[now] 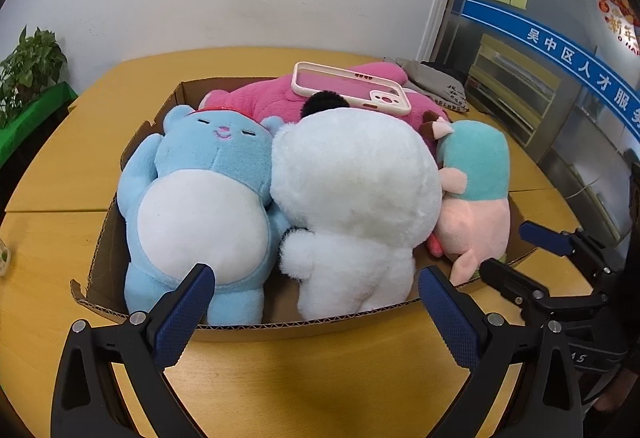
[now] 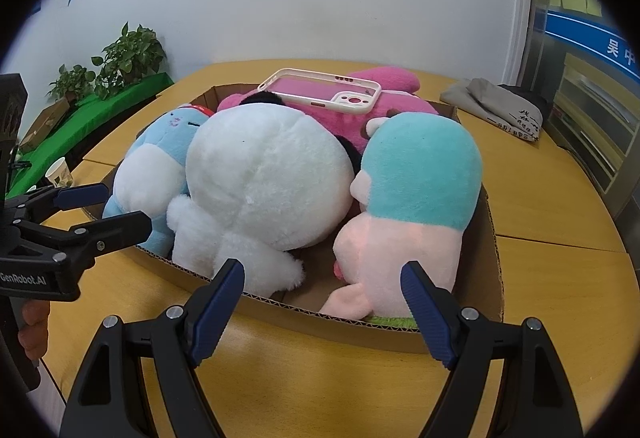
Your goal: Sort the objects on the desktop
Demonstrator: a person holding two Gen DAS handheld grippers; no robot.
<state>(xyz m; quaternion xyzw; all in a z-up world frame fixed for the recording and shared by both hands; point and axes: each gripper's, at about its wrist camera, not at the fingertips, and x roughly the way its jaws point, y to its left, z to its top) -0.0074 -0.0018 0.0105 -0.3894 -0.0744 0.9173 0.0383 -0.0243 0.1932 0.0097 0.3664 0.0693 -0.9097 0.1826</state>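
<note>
A low cardboard box (image 1: 320,328) (image 2: 344,330) on the wooden table holds several plush toys. A blue bear (image 1: 200,190) (image 2: 144,166) lies at the left, a white plush (image 1: 352,194) (image 2: 264,190) in the middle, a teal and pink plush (image 1: 476,174) (image 2: 420,198) at the right, a pink plush (image 1: 272,96) (image 2: 384,118) behind. A pale phone case (image 1: 350,86) (image 2: 324,90) rests on the pink plush. My left gripper (image 1: 316,278) (image 2: 106,206) hangs open before the box's near wall. My right gripper (image 2: 324,274) (image 1: 508,250) is open too, with nothing between its fingers.
The round wooden table (image 1: 320,390) (image 2: 320,378) has bare surface in front of the box. A folded grey cloth (image 2: 500,110) (image 1: 436,82) lies at the back right. Potted plants (image 2: 128,54) (image 1: 32,58) and a paper cup (image 2: 60,172) stand at the left. A glass partition (image 1: 540,78) is at the right.
</note>
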